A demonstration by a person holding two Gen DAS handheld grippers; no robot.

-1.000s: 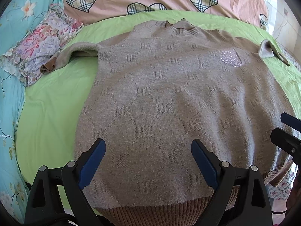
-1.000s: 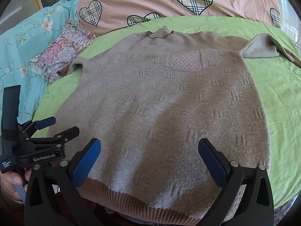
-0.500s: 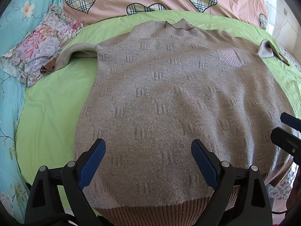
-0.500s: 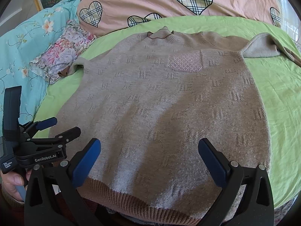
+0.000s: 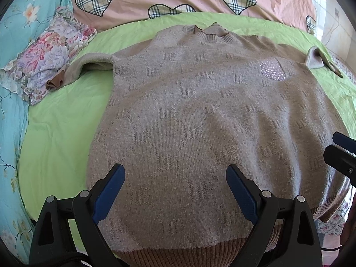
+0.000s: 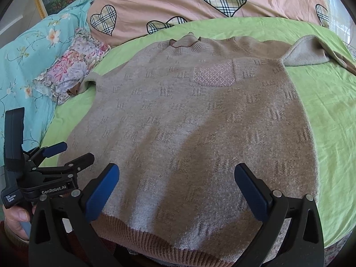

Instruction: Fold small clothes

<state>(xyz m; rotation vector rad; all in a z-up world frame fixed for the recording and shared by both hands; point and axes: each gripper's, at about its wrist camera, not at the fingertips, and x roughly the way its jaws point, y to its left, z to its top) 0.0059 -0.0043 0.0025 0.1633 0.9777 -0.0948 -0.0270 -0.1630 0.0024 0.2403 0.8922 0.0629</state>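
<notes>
Beige-brown knitted sweater [image 5: 200, 122] with a repeating darker bar pattern lies flat, front up, on a light green bedsheet [image 5: 60, 133]. Ribbed neck [image 5: 213, 36] at the far end; darker brown ribbed hem [image 5: 178, 255] at the near edge, nearest the cameras. Sparkly pinkish mesh patch pocket [image 6: 214, 75] on the chest, right of centre.

Left sleeve [image 5: 89, 66] bent outward, its brown cuff resting against a floral ruffled pillow [image 5: 49, 60] at far left. Right sleeve [image 6: 311, 51] stretches out to the far right, part of it turned over (paler inside showing).

Left gripper [image 5: 175, 175]: black frame, blue finger pads [image 5: 106, 193], jaws spread wide, nothing between them, hovering over the near-left part of the sweater body. Whether it touches the knit I cannot tell.

Right gripper [image 6: 176, 175]: same build, jaws equally wide, empty, above the near part just beyond the hem.

In the right wrist view the left gripper appears at near left, with a hand [image 6: 15, 218] on its handle. Pink duvet with plaid hearts [image 6: 200, 2] lies beyond the sheet.
</notes>
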